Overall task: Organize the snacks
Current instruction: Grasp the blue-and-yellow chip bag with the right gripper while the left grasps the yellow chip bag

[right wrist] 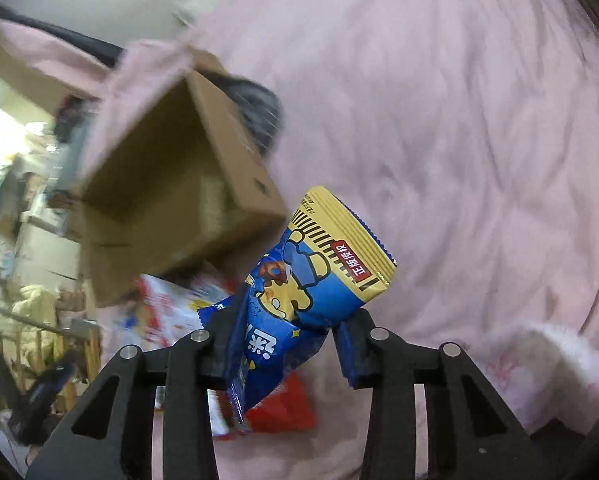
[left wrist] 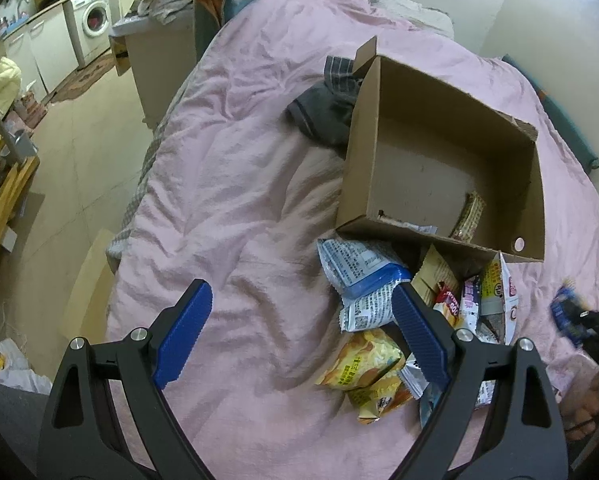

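Note:
An open cardboard box (left wrist: 419,92) lies on the pink bedspread (left wrist: 239,184), with a beige wafer packet (left wrist: 468,216) inside it. Several snack packets are piled at its near side, among them a blue-and-white one (left wrist: 363,276) and a yellow chip bag (left wrist: 363,368). My left gripper (left wrist: 301,292) hangs open over the bedspread, its right finger beside the pile, nothing between the pads. My right gripper (right wrist: 295,316) is shut on a blue-and-yellow snack packet (right wrist: 319,264), lifted above the bed near the box (right wrist: 171,184). That gripper appears blurred in the left wrist view (left wrist: 579,320).
A dark folded garment (left wrist: 327,112) lies against the box's far left side. The bed's edge drops to the floor on the left, with a cabinet and a washing machine (left wrist: 93,24) beyond. A red packet (right wrist: 283,412) and a white fluffy item (right wrist: 539,360) lie below the right gripper.

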